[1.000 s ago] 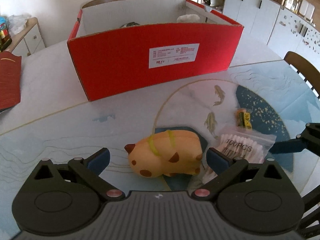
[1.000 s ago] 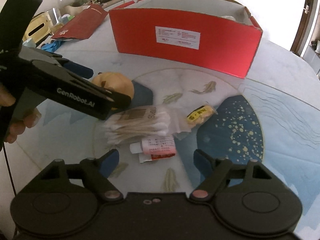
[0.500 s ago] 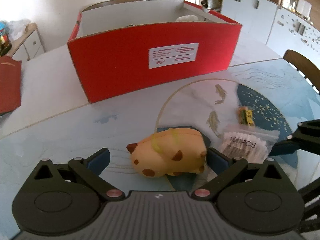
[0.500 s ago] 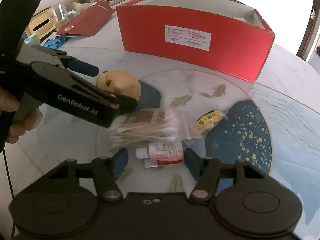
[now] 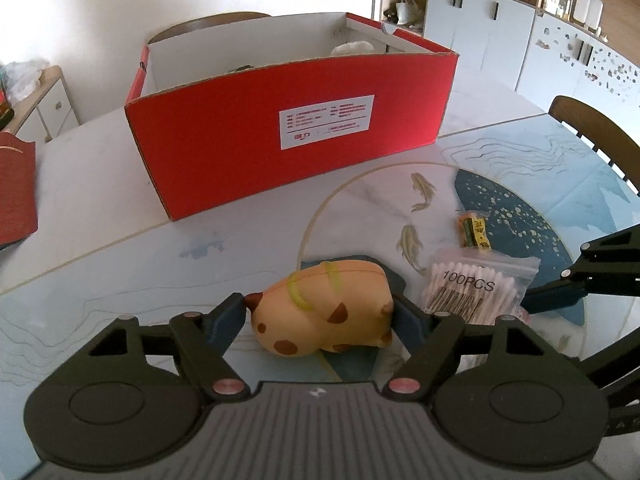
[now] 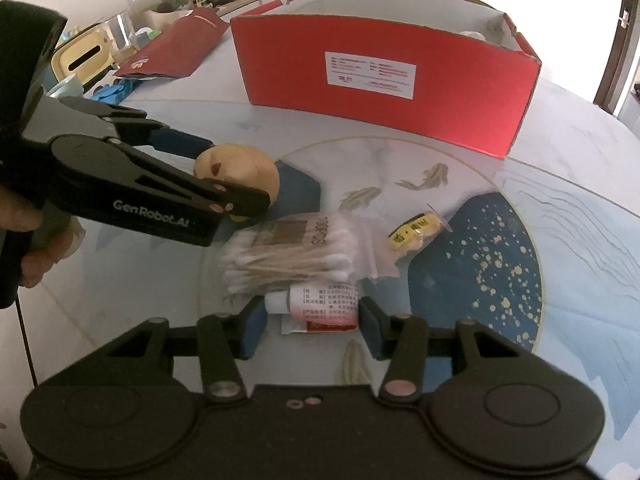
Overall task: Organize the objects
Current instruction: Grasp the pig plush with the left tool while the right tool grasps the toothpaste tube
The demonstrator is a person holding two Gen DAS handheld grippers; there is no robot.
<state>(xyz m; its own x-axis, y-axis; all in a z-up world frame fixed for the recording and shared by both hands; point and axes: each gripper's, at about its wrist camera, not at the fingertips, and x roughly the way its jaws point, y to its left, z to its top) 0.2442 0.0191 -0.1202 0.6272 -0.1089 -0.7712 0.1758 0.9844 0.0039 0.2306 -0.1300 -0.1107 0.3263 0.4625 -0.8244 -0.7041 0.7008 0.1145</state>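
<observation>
An orange spotted squishy toy (image 5: 320,320) lies on the glass table between the pads of my left gripper (image 5: 320,308). Its jaws are closing and the pads touch both ends of the toy. The right wrist view shows that left gripper (image 6: 236,174) straddling the toy (image 6: 240,164). My right gripper (image 6: 312,316) is closing on a white and red tube (image 6: 320,304), with a pad against each end. A bag of cotton swabs (image 6: 292,256) lies just beyond the tube, and a small yellow packet (image 6: 416,234) to its right. The open red box (image 5: 240,152) stands behind.
A red folder (image 6: 176,48) and cluttered items lie at the table's far left. A chair back (image 5: 592,128) rises past the right edge. A hand (image 6: 40,256) holds the left gripper's grip. A white item rests inside the box (image 6: 400,112).
Both grippers' jaws have narrowed. The left pads came in from wide apart onto the toy's ends, and the right pads closed in on the tube.
</observation>
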